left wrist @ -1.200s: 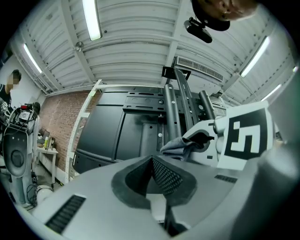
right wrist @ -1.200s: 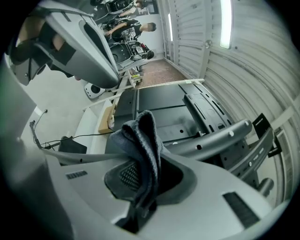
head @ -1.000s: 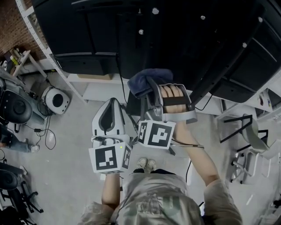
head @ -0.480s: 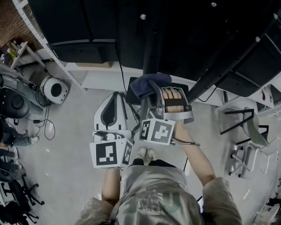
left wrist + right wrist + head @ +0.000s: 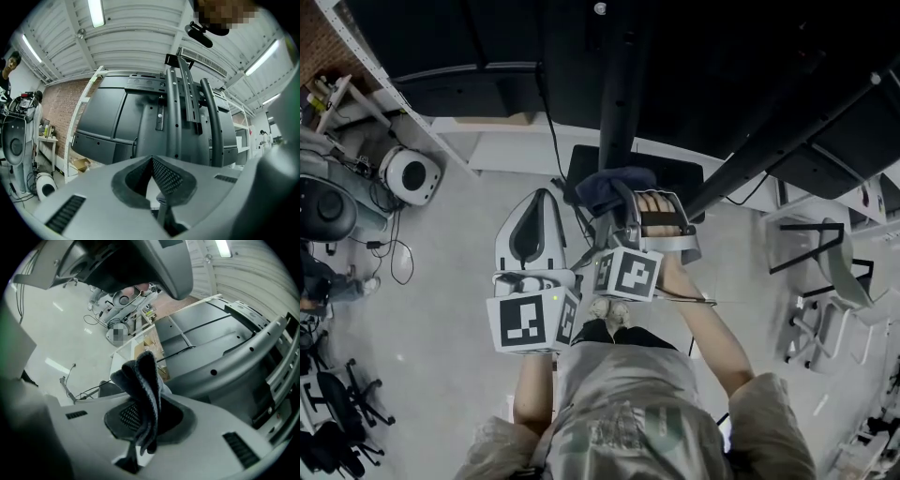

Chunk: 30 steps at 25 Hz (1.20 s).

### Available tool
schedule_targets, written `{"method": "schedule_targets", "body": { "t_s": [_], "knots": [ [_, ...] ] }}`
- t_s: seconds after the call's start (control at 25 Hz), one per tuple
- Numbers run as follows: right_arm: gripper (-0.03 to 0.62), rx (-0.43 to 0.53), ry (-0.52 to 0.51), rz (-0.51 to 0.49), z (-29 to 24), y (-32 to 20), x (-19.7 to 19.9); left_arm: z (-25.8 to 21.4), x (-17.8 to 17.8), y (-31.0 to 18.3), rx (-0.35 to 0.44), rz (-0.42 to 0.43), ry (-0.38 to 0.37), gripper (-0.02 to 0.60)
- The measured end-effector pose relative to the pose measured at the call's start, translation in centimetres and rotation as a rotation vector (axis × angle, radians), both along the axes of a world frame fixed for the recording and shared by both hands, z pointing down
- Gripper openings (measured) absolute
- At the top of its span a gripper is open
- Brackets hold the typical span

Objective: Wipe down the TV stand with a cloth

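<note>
Blue cloth (image 5: 140, 380) (one) pinched by right hand-held gripper (image 5: 140, 420).

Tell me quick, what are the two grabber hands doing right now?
Left gripper: closed, holding nothing.
Right gripper: closed on the dark blue fuzzy cloth.

Overhead view; both others facing TV stand (image 5: 174, 112)
</note>
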State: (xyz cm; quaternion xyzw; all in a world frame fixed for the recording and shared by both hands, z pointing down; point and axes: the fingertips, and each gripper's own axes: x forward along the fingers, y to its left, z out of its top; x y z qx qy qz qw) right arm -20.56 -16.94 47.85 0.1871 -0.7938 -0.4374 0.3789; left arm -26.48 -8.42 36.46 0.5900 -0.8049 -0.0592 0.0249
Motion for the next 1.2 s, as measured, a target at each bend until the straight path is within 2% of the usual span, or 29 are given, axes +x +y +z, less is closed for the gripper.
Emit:
{"method": "schedule_targets", "body": {
  "t_s": [0.2,0.36,0.52,1.2],
  "knots": [
    [0.057,-0.009,0.020,-0.018,3.3,-0.2,-0.1,1.5,0.0,-0.4,-0.030,-0.011,0.015,0.014],
    [0.057,-0.063,0.062,-0.040,6.7,0.0,0.2,2.7,0.2,-0.9,-0.046,-0.018,0.015,0.014],
    [0.057,-0.077,0.085,-0.061,9.7,0.2,0.2,4.5,0.0,-1.1,-0.062,-0.025,0.006,0.014],
    [0.057,-0.234,0.191,-0.070,29.8,0.8,1.1,18.4,-0.3,-0.7,-0.126,-0.075,0.022,0.014]
  ]
}}
